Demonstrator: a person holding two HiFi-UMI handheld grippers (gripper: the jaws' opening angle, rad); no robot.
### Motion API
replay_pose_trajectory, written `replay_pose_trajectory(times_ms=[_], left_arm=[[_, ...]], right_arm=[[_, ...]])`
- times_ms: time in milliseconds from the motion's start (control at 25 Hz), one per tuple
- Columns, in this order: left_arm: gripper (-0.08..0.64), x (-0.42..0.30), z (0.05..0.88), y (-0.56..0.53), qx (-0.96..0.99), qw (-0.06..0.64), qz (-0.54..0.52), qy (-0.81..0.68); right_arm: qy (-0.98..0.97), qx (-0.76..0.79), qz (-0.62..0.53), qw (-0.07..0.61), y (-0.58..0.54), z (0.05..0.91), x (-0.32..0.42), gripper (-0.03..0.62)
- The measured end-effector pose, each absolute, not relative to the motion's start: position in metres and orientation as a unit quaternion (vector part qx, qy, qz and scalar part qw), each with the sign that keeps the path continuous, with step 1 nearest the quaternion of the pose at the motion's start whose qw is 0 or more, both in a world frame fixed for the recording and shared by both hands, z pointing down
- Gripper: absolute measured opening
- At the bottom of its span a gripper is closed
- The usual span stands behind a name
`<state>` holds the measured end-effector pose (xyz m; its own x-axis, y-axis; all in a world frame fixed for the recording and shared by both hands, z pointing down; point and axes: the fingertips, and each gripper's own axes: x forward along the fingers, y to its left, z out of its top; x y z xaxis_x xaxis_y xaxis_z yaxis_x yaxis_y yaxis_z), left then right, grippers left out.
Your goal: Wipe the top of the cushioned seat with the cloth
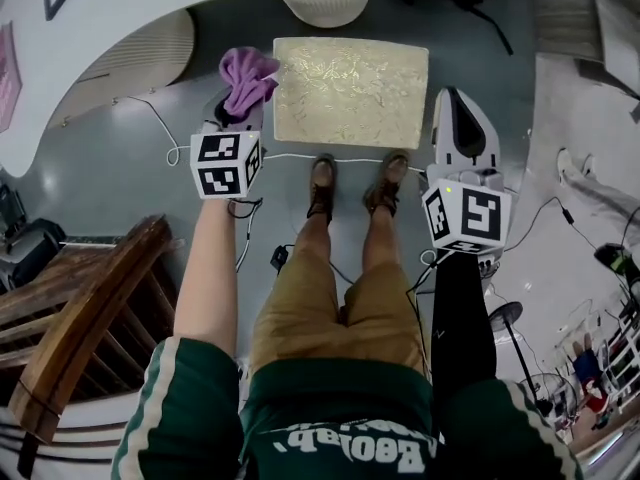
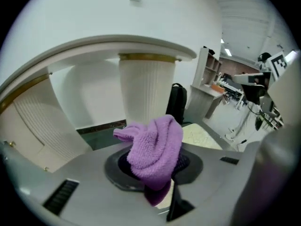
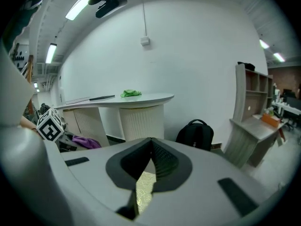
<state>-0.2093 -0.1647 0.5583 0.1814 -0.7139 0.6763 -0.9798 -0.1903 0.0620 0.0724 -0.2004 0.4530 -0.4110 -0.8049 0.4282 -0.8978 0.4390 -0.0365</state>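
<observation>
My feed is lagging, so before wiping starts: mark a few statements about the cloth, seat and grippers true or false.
1. The left gripper holds the purple cloth. True.
2. The cloth lies spread flat on the cushioned seat. False: it is bunched in the left jaws.
3. The right gripper holds a green cloth. False: its jaws are shut on nothing; the green cloth lies on a counter.
4. The person's shoes stand at the seat's near edge. True.
</observation>
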Motion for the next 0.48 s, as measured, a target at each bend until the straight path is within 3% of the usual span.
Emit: replay_pose_trajectory(times_ms=[160,480], left_arm=[[0.114,-0.123,0.525,-0.171,0.777,0.215,0.247,-0.537],[0.114,0.039,0.511,-0.171,0.842,0.223,0.200,-0.449]], right_arm=[[-0.825,0.523,0.131,0.167,-0.206,0.451,0.103,0.009],[-0.815,0.541,0.136,0.158,-0.207,0.445,0.168,0.009]])
